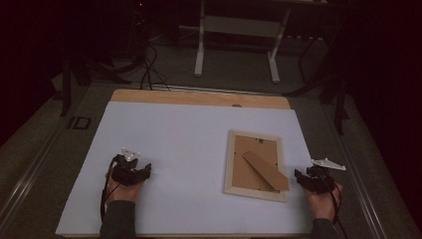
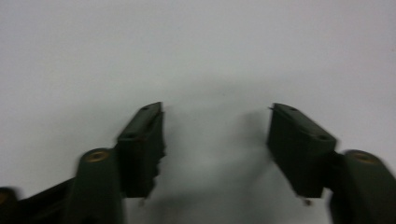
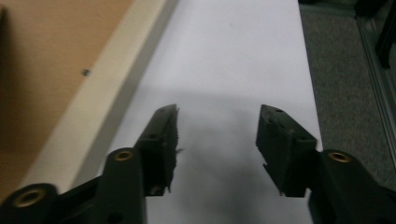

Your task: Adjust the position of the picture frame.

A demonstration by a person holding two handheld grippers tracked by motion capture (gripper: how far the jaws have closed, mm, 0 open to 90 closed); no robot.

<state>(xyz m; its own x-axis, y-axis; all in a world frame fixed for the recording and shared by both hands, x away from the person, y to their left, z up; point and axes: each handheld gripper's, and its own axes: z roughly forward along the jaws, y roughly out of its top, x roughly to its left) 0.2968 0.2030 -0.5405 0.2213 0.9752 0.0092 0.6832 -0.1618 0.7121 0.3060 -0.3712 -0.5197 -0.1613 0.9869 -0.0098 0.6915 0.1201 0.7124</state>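
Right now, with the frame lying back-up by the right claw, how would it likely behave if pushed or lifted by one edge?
The frame lies flat on the white sheet, so it should slide, not tip. Its wooden border looks rigid, so it likely lifts as one stiff piece. The stand flap on the backing may swing loose.

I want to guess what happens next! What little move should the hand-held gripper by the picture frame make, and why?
Probably the right hand-held gripper should slide toward the picture frame. Its jaws stand open and empty beside the frame's edge, not touching it, and the frame lies face down.
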